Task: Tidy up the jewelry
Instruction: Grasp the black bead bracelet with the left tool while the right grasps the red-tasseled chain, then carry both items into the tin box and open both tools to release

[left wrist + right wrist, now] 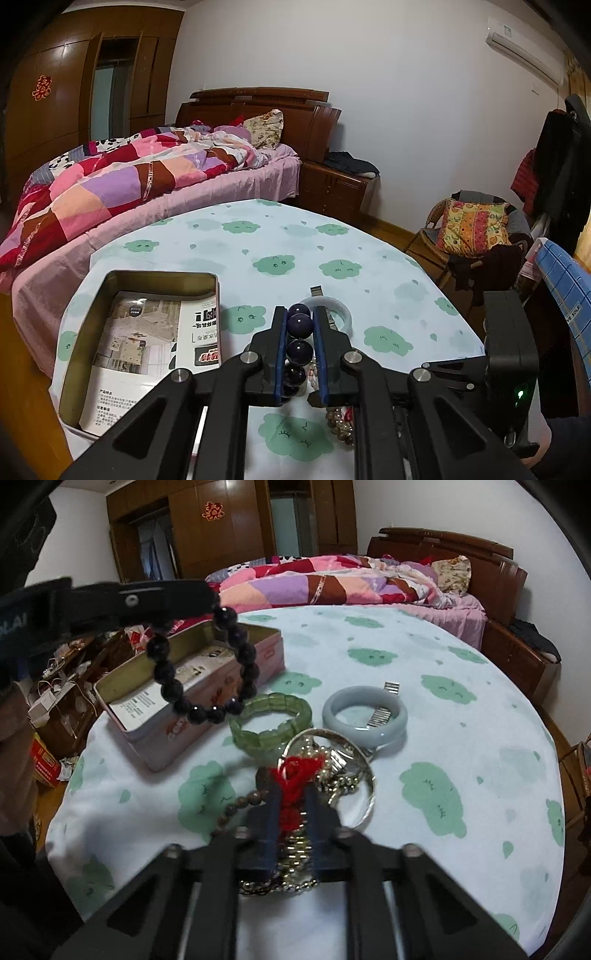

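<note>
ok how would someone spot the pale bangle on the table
On the cloud-print tablecloth, look right of the open tin box, just past the green segmented bracelet. The pale bangle lies flat there: one smooth, solid, pale blue-grey ring, not beads or links.

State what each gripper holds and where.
Left gripper: dark bead bracelet, pinched at its top. Right gripper: shut on the red tassel in the jewelry pile.
</note>
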Demonstrator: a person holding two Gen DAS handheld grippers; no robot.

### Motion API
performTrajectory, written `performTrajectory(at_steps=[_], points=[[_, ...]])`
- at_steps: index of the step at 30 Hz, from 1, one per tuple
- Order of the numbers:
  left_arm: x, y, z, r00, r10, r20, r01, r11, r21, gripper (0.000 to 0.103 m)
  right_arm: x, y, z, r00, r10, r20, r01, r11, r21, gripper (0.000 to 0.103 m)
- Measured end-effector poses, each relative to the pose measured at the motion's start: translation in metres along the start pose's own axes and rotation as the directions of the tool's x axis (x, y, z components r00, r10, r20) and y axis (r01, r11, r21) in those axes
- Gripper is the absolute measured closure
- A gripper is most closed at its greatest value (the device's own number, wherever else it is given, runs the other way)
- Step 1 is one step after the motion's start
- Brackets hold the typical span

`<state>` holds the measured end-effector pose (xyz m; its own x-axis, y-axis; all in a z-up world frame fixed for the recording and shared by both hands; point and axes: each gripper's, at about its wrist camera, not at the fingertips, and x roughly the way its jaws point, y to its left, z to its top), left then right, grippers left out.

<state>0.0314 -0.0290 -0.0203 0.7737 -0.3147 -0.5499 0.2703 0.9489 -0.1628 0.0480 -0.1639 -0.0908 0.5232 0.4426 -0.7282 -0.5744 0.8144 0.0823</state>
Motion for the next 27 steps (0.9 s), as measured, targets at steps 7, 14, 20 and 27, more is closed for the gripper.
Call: performTrajectory(at_steps=[7, 14, 20, 27], points=[[-0.017, 0.004, -0.002, 1.000, 0.016, 0.026, -0.016, 1.000, -0.010, 0.090, -0.023, -0.006, 0.009, 0.997, 0.003, 0.073, -0.006, 1.000, 0.029, 0.095], [-0.027, 0.014, -0.001, 0.999, 0.025, 0.041, -0.024, 0.999, -0.027, 0.090, -0.044, -0.006, 0.022, 0.991, -0.017, 0.132, 0.012, 0.999, 0.040, 0.095], [-0.028, 0.026, 0.003, 0.999, 0.024, 0.045, -0.022, 0.999, -0.048, 0.090, -0.052, -0.009, 0.030, 0.988, -0.025, 0.156, 0.017, 0.998, 0.053, 0.095], [-0.031, 0.044, 0.011, 0.997, 0.053, 0.063, -0.049, 0.997, -0.061, 0.090, -0.051, -0.007, 0.042, 0.986, -0.012, 0.166, 0.005, 0.999, 0.042, 0.095]])
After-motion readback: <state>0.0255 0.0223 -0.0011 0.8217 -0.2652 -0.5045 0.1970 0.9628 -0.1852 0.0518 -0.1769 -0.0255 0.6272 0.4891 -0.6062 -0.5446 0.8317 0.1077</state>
